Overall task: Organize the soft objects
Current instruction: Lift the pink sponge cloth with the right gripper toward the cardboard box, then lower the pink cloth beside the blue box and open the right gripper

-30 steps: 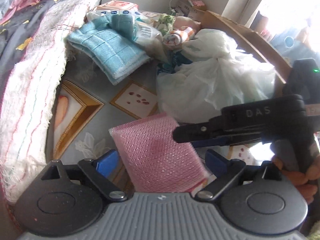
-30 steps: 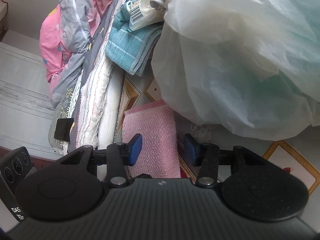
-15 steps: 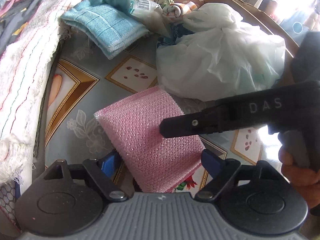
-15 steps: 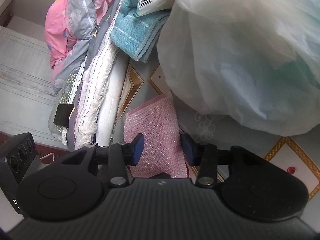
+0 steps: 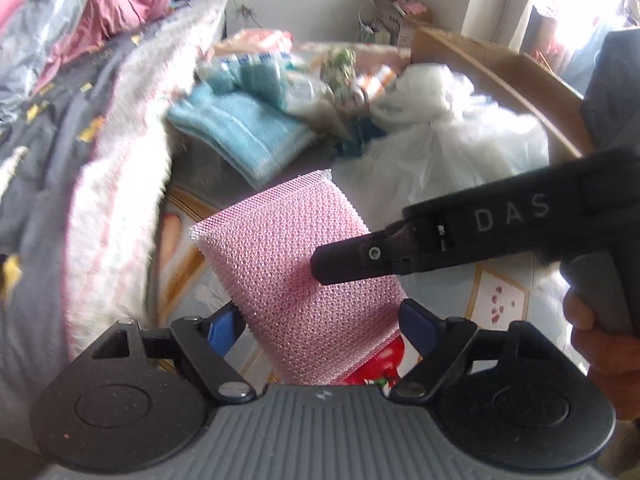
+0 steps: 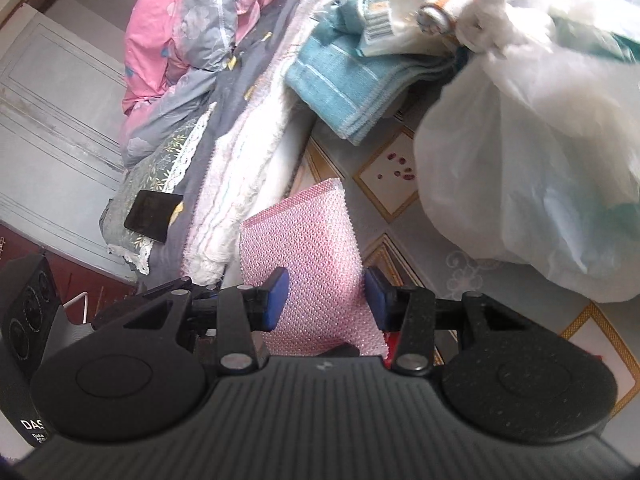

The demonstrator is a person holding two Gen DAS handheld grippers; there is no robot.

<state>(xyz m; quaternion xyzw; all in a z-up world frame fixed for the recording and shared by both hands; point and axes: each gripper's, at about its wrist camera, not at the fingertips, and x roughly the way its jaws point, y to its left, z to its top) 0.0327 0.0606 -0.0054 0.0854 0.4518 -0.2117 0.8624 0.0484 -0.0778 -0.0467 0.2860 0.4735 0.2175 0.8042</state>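
While right claw (image 6: pixel 326 300) pinches pink sponge (image 6: pixel 308 256), left claw (image 5: pixel 320 326) spread wide

This is a bedroom in a home. A bed with a crumpled pink and grey quilt (image 6: pixel 180 28) and a fringed white blanket (image 5: pixel 120 208) fills the left side. A folded blue towel (image 6: pixel 352 80), a tied white plastic bag (image 6: pixel 540 152) and a cardboard box (image 5: pixel 396 20) lie around. A dark phone (image 6: pixel 152 216) rests on a pillow (image 6: pixel 148 188). Bright daylight comes through a window (image 5: pixel 580 20).
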